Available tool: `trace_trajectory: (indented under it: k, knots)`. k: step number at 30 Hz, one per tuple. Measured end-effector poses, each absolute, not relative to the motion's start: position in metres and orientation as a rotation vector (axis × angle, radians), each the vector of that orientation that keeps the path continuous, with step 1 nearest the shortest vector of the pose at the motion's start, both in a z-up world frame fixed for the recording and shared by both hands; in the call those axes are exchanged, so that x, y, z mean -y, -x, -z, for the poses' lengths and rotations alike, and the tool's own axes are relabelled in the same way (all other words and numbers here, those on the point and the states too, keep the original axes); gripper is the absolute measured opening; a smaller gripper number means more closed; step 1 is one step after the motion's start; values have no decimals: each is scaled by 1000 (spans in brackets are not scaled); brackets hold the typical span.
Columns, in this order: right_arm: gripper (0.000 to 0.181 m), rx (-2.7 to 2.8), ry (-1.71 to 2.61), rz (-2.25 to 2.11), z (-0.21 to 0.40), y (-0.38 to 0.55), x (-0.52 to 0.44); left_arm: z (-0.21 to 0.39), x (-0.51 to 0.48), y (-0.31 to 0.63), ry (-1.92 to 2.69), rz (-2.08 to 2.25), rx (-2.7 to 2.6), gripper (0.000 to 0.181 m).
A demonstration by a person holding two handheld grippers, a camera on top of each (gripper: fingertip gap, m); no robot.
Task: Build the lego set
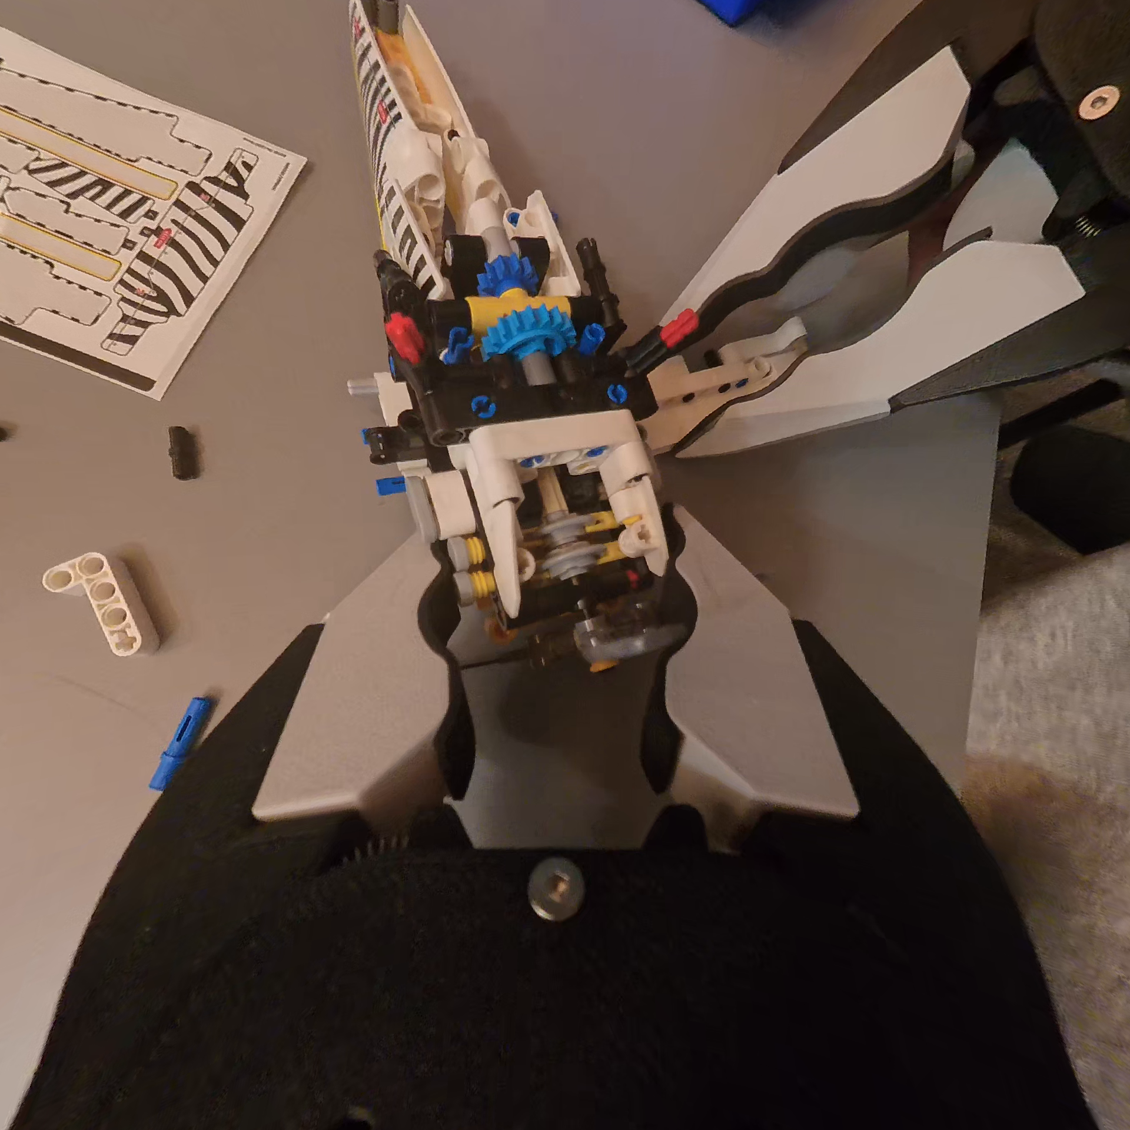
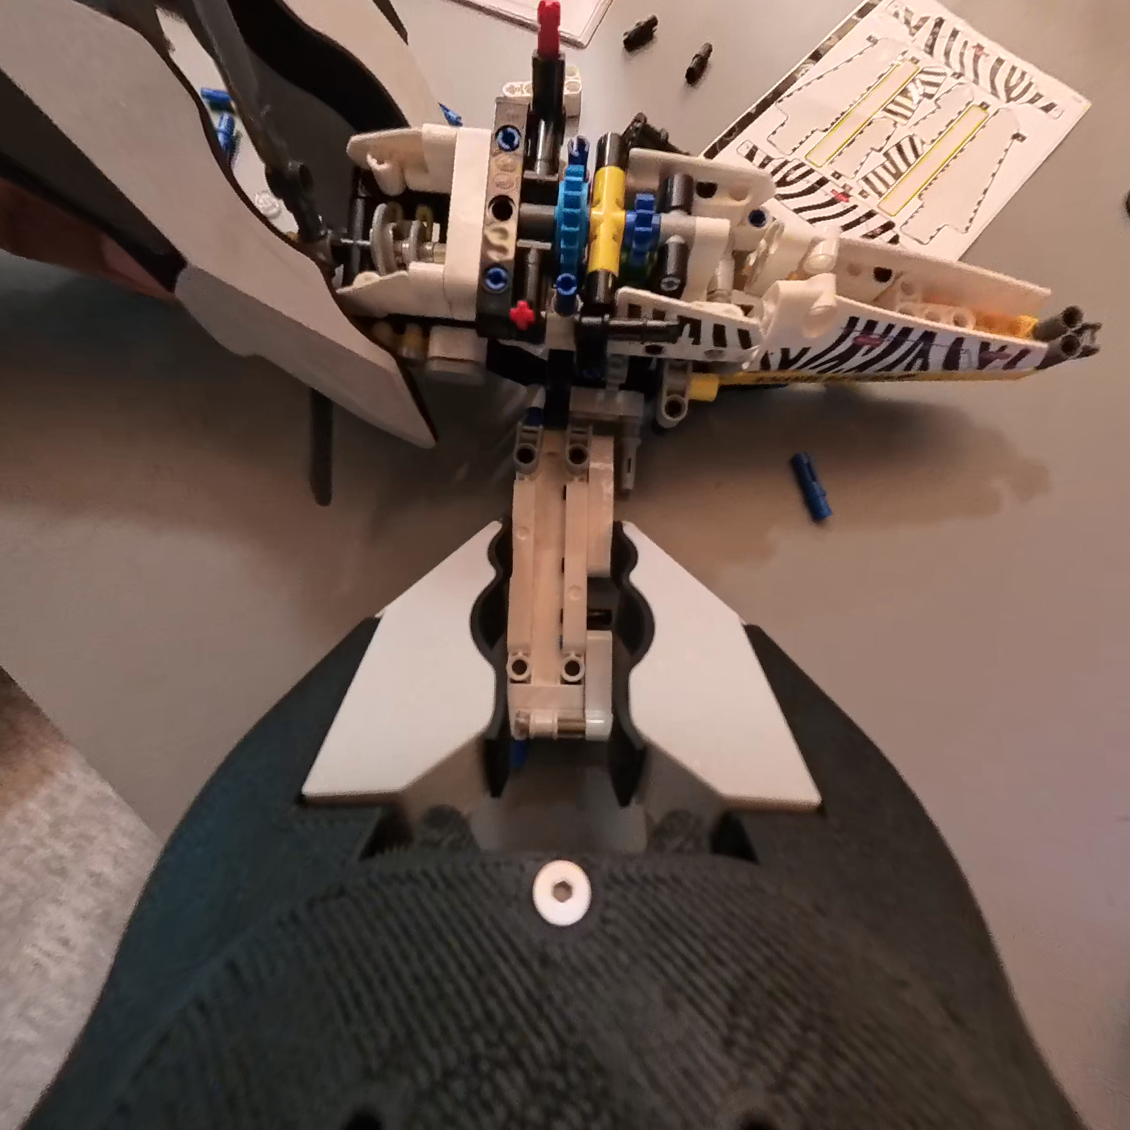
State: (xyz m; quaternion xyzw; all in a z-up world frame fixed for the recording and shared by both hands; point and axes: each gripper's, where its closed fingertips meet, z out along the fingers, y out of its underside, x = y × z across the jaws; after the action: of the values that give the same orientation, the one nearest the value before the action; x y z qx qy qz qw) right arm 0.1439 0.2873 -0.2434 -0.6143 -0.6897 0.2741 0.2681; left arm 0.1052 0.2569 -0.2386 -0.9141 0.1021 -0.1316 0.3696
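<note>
Lego model (image 1: pixel 520 379) hangs above the grey table (image 1: pixel 257 489), left gripper (image 1: pixel 553 587) clamping its rear, right gripper (image 2: pixel 559 611) pinching a white side arm (image 2: pixel 553 562). Light, rigid, likely pops apart; hold beams, not gears.

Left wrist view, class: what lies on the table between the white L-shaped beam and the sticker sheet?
A single black pin lies between the white L-shaped beam and the sticker sheet; otherwise bare table.
</note>
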Motion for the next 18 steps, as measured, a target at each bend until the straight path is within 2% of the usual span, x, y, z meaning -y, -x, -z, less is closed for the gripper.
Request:
trace_trajectory:
  k: [18]
  knots:
    - [31,1843,1528,-740,243,-141,-291,237,-259,-104,2342,354,-239,66]
